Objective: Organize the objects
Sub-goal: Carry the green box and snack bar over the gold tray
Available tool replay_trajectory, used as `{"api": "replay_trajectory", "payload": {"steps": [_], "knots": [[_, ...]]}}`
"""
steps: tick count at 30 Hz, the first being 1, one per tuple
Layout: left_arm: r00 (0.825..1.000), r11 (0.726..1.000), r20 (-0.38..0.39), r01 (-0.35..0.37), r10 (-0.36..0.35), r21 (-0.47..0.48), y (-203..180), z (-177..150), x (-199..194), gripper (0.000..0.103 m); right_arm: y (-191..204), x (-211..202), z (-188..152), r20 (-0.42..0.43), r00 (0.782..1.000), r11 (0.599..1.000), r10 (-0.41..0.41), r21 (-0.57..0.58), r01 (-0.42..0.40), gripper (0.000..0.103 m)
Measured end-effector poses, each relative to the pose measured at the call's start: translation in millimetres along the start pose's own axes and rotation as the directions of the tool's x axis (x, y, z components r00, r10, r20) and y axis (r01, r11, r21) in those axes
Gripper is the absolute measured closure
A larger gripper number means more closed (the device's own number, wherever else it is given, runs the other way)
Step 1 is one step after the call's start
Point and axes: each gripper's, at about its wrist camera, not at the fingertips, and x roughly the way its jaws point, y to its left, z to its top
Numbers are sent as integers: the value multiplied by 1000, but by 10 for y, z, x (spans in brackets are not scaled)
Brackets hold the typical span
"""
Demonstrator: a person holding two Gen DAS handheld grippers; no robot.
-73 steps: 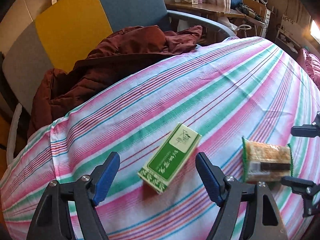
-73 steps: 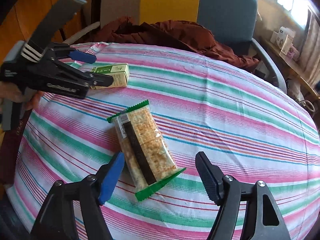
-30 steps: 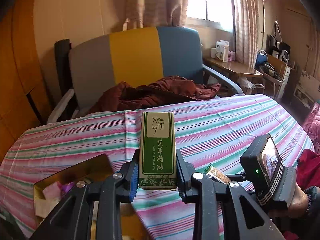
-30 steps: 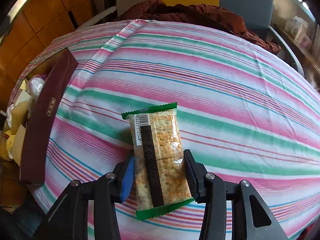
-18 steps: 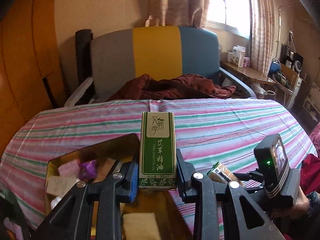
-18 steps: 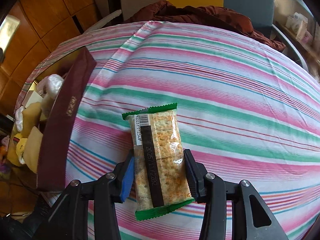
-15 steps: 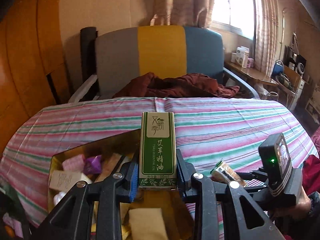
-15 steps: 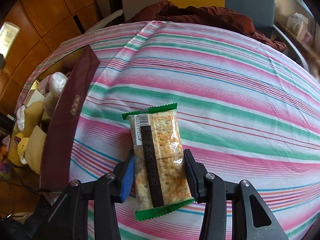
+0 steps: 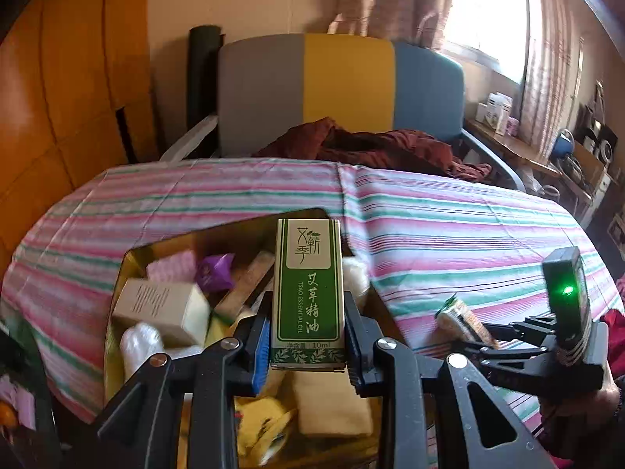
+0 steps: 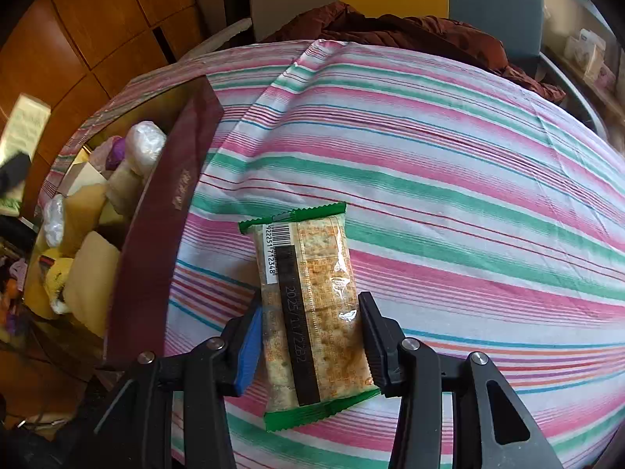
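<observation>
My left gripper [image 9: 306,342] is shut on a green essential-oil box [image 9: 307,281] and holds it upright above an open storage box [image 9: 129,254] full of small items. My right gripper [image 10: 310,336] is shut on a cracker packet [image 10: 308,297] with green ends, held above the striped tablecloth [image 10: 449,179], just right of the storage box's maroon wall [image 10: 164,226]. The right gripper also shows in the left wrist view [image 9: 465,336], with the packet [image 9: 457,316] in it.
The storage box holds a beige carton [image 9: 164,305], a purple wrapper [image 9: 215,271], yellow and white items. A grey, yellow and blue chair [image 9: 343,90] with a brown jacket [image 9: 375,144] stands behind the table. Wooden panels [image 10: 97,19] are at the left.
Both grippers closed on their objects and lifted them, then moved left toward the storage box. The left gripper now holds the green box over the storage box's contents.
</observation>
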Motion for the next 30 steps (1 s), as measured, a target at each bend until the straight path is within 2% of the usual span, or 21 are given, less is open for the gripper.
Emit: {"api": "replay_trajectory", "payload": {"steps": [5,10,13,18,23,30], "knots": [[999,991,14,-36,38,-127,552,-147,-191,72,65,-54,23,14,999,998,50,25,-50,57],[993,962,5,-115,120,-246,1068,-323,-347,72,356,-276,163,70,991,993,116,-31,-114,57],[991,950,-8,-127,130,-287,1222,-416,-377,72,563,-353,260,91,985,987,148,-73,-141,57],[997,951,-17,-82,80,-297,1181,-466,-306,72,992,-376,417,91,970,968,226,-132,-213,57],[999,967,-22,-42,38,-250,998,-351,-146,72,1292,-296,532,81,969,961,232,-170,-216,57],[1000,975,-27,0,-6,-222,875,-177,73,72,1392,-218,649,81,974,964,213,-183,-195,57]]}}
